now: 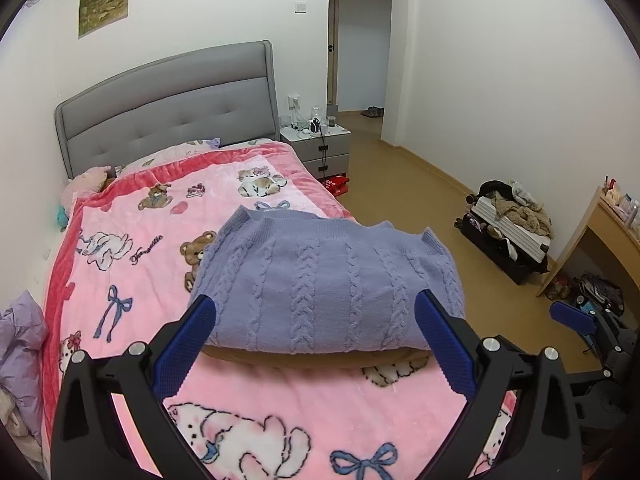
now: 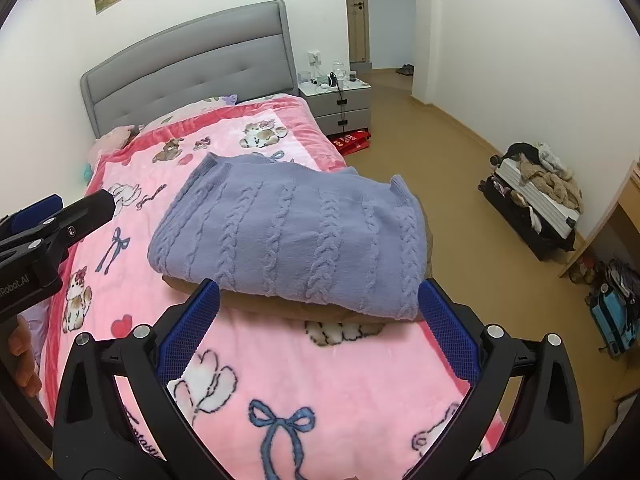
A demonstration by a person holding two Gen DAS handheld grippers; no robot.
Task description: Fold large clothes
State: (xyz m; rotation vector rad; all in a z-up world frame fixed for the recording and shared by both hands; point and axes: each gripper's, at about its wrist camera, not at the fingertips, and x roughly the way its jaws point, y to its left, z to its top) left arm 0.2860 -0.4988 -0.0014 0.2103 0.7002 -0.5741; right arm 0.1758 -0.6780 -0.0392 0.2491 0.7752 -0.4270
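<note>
A folded lavender cable-knit sweater (image 1: 328,284) lies on the pink cartoon blanket (image 1: 132,216), on top of a folded brown garment (image 1: 320,358) whose edge shows beneath it. My left gripper (image 1: 316,308) is open and empty, its blue fingers just short of the sweater's near edge. In the right wrist view the sweater (image 2: 288,236) rests on the brown garment (image 2: 256,300) on the blanket (image 2: 320,380). My right gripper (image 2: 318,296) is open and empty, hovering at the stack's near edge. The left gripper (image 2: 60,216) shows at the left, the right one (image 1: 576,320) at the far right.
A grey headboard (image 1: 168,108) and nightstand (image 1: 320,144) stand at the back. An open suitcase of clothes (image 1: 508,232) sits on the wooden floor by the right wall. A desk (image 1: 612,220) is at far right. A lilac garment (image 1: 20,328) lies at the bed's left edge.
</note>
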